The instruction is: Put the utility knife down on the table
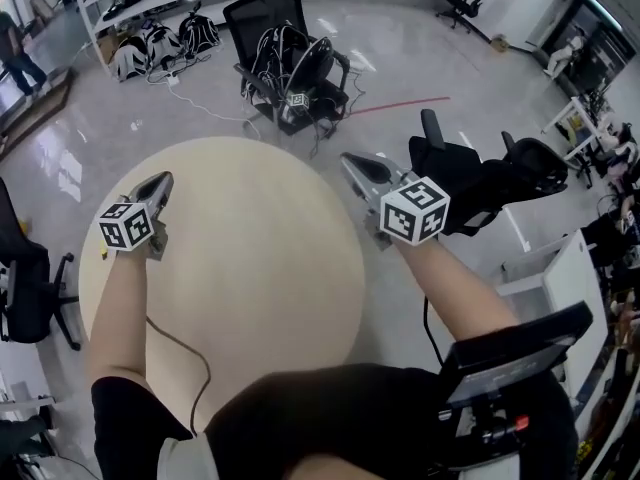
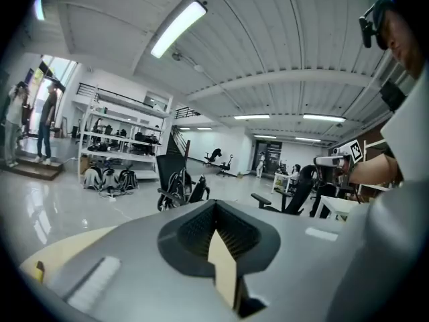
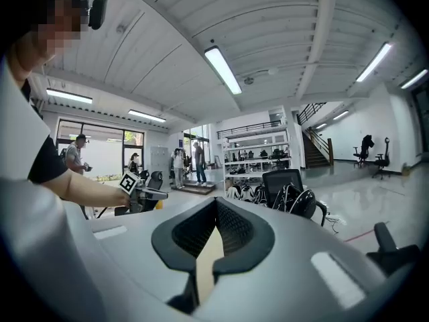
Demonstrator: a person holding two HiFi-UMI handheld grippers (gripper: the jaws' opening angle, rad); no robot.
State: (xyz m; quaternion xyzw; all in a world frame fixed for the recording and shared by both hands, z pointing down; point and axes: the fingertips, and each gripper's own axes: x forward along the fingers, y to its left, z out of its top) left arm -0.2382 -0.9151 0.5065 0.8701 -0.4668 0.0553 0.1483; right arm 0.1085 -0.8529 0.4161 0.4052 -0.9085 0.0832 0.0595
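Head view above table (image 1: 250,268); level claw views, perhaps same chair (image 1: 290,63).

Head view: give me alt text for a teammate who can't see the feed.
Two shut, empty tongs hover over a round beige table, the left tongs near its left edge, the right tongs at its right edge. A tiny yellow thing by the left edge is too small to identify.
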